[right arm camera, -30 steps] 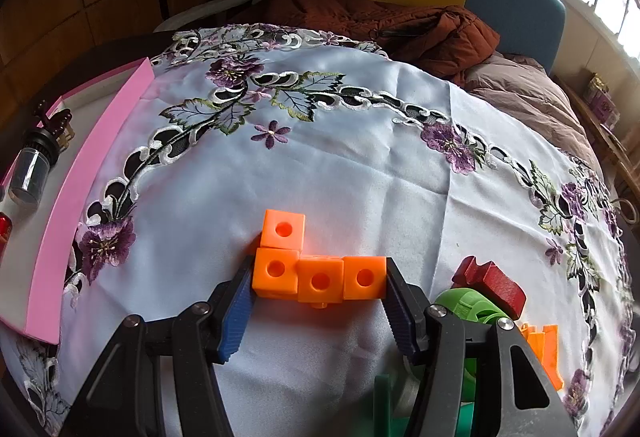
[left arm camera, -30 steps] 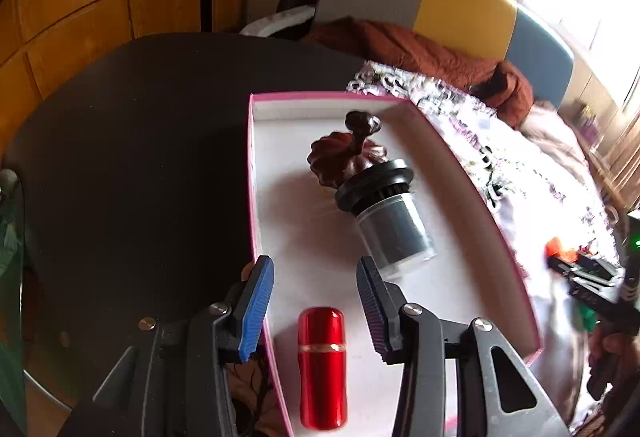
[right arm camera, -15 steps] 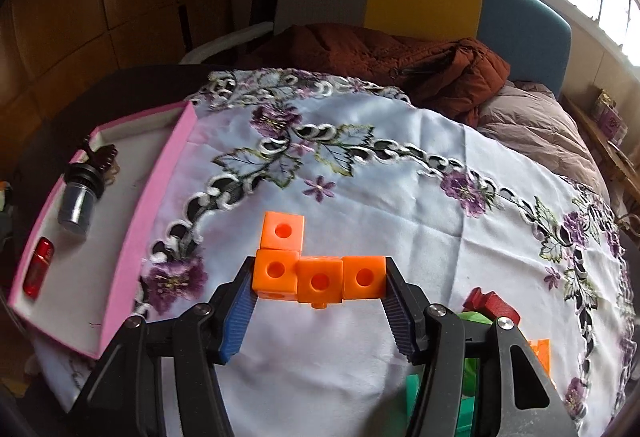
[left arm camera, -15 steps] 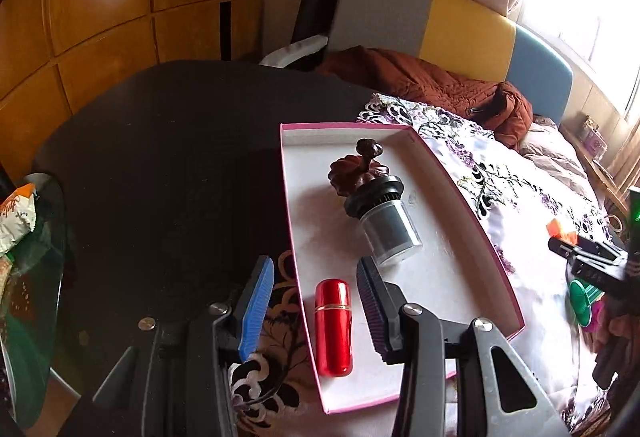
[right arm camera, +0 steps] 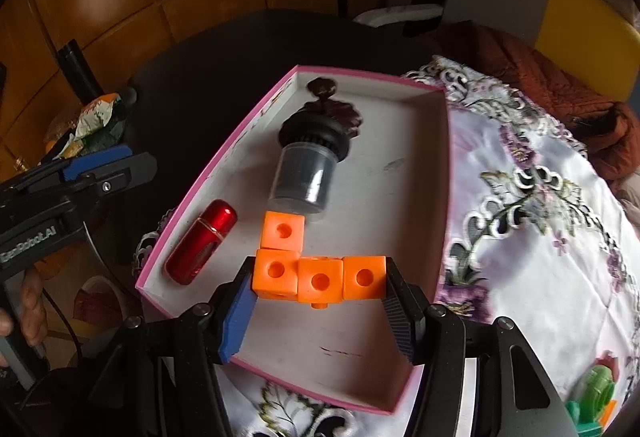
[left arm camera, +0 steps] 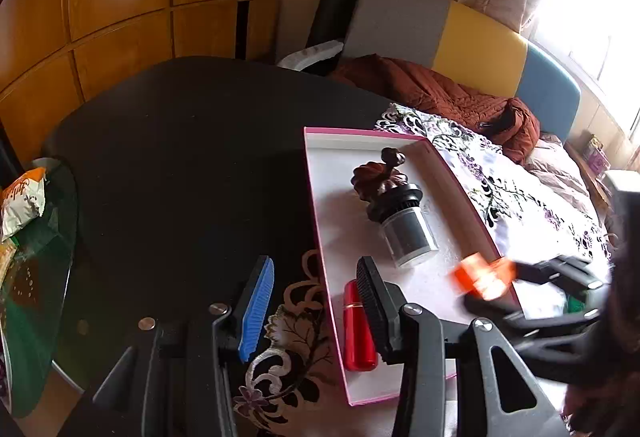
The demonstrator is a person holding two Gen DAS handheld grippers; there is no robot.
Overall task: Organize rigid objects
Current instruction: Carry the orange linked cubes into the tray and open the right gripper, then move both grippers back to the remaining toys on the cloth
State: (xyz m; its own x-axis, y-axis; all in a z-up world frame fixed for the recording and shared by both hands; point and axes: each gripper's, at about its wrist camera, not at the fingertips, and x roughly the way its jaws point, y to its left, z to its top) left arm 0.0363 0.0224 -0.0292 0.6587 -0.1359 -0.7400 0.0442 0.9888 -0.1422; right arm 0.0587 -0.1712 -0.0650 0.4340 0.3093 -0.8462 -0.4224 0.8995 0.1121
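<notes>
R gripper [right arm camera: 320, 301] pinches an orange block piece [right arm camera: 318, 269] by its two ends: jaws pressed on the outer cubes of a row of three, w/ a fourth cube stacked on the left one, making an L. Cubes are hard glossy plastic, each w/ a round hole in its face, plus a small peg under the middle one. Piece hangs over the near part of the pink-edged tray [right arm camera: 440, 173], not touching the floor of it as far as can be told. In the left wrist view the same piece is just an orange motion-blurred smear at the tray's right rim.

Tray: shallow rectangular cardboard box, pink outside, white matte inside w/ a few scuffs. In it:
- red metallic capsule [right arm camera: 202, 241], smooth, rounded ends, thin gold band, lying along the left wall
- clear jar [right arm camera: 306, 177] on its side, dark contents, black ribbed lid
- dark brown carved wooden piece [right arm camera: 328, 105], lobed w/ a knob, touching the jar's lid at the far end

L gripper [left arm camera: 310, 301] jaws spread, nothing between them; hovers at the tray's near-left corner, right finger overlapping the capsule in view, one blue ribbed pad visible.

Tray sits half on the round black desk [left arm camera: 180, 141], half on a white embroidered cloth [right arm camera: 540, 237] w/ purple flowers. Green toy bits [right arm camera: 592, 401] on the cloth, bottom right.
</notes>
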